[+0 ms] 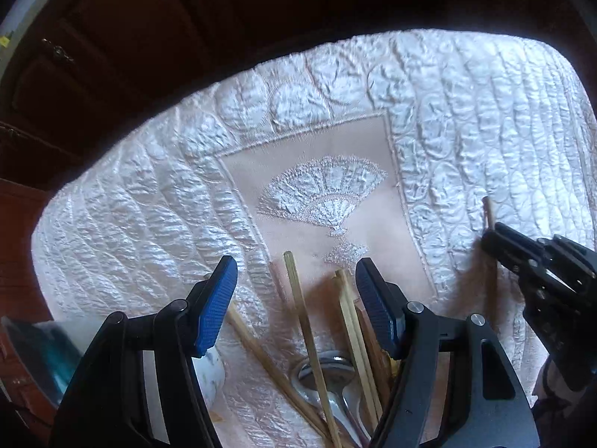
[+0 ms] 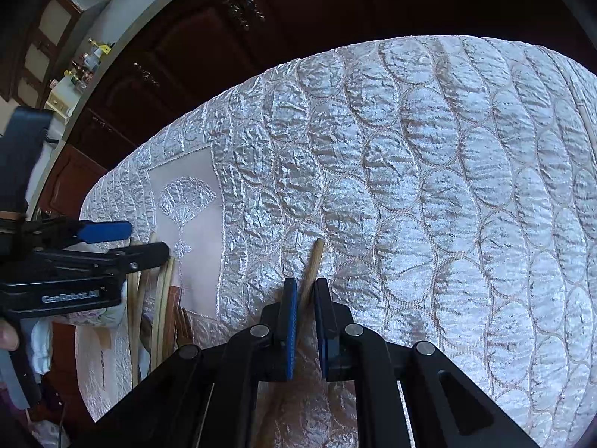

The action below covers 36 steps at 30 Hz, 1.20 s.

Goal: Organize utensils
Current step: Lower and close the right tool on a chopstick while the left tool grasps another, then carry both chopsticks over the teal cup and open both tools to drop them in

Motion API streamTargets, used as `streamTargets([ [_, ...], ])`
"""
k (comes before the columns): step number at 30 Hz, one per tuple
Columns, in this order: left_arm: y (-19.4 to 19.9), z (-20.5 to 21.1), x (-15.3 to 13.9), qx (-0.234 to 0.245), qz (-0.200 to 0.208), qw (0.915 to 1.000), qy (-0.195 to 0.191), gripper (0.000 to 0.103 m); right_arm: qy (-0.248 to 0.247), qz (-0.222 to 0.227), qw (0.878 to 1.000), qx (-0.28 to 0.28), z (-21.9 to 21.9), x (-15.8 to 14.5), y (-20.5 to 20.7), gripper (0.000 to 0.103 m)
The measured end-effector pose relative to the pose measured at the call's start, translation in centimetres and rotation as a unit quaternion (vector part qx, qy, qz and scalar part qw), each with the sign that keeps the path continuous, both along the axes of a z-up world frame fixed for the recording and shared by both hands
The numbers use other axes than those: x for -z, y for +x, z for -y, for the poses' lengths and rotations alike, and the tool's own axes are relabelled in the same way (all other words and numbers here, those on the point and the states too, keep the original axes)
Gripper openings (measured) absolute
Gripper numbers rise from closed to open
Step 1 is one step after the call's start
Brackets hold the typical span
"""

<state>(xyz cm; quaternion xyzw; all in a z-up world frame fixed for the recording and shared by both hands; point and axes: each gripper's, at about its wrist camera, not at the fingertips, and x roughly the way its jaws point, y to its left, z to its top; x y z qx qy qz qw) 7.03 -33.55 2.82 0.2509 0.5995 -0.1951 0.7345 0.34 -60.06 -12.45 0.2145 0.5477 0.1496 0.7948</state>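
While the right claw (image 2: pixel 305 295) is closed tight on one wooden chopstick (image 2: pixel 312 265), whose tip points away over the quilted cloth (image 2: pixel 429 186), the left claw (image 1: pixel 296 304) stands open, with nothing pressed between its blue pads (image 1: pixel 218 306). Below the left claw lies the loose pile of chopsticks (image 1: pixel 298 298), and under them a metal spoon (image 1: pixel 324 373) shows; all rest on the cloth that covers the desk. A small white cup (image 1: pixel 212 373) with a pattern stands just beside the pile, partly hidden by the left finger. I think the danger is here: the sticks cross each other, so if the left claw closes on the pile it may catch two at once, or push one aside and disturb the spoon. The soft, uneven cloth may also let a stick roll. The held chopstick is gripped low, so it could turn between the pads.
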Motion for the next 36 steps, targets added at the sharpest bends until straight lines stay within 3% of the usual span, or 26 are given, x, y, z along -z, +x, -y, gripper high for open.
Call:
streamTargets([
  [2,0.4,0.9,1.6,-0.003,-0.004,1.0000,0.001,0.061,0.002,0.000,1.000,0.001,-0.2,-0.1,0.3,0.008],
  [3,0.8,1.0,2.2,-0.007,-0.004,1.0000,0.004,0.053,0.004,-0.001,1.000,0.002,-0.2,-0.1,0.4,0.008],
  [6,1.4,0.6,4.3,-0.018,-0.012,0.9998,-0.003,0.048,0.003,0.001,1.000,0.000,-0.4,-0.1,0.7,0.008],
  [9,2.2,-0.1,5.0,-0.020,-0.008,0.9998,-0.003,0.022,0.003,0.005,1.000,-0.001,-0.4,0.0,1.1,0.008],
  [13,2.8,-0.3,5.5,-0.022,-0.007,0.9996,-0.017,0.006,0.001,0.015,1.000,-0.003,-0.7,0.0,1.2,0.008],
  [20,3.2,-1.1,3.5,-0.027,0.010,0.9967,-0.075,0.005,0.003,0.045,0.999,-0.008,-0.7,-2.2,0.0,0.007],
  [27,1.4,-3.0,-0.2,-0.028,0.035,0.9884,-0.145,0.005,0.005,0.069,0.998,-0.012,-0.5,-4.8,-1.6,0.007],
  [32,-3.1,-4.7,-4.9,-0.027,0.051,0.9805,-0.188,0.004,0.013,0.107,0.994,-0.023,-0.8,-8.7,-3.5,0.006],
  [36,-4.7,-8.8,-9.9,-0.037,0.064,0.9704,-0.230,0.004,0.014,0.141,0.989,-0.036,-1.1,-12.0,-5.3,0.005],
])
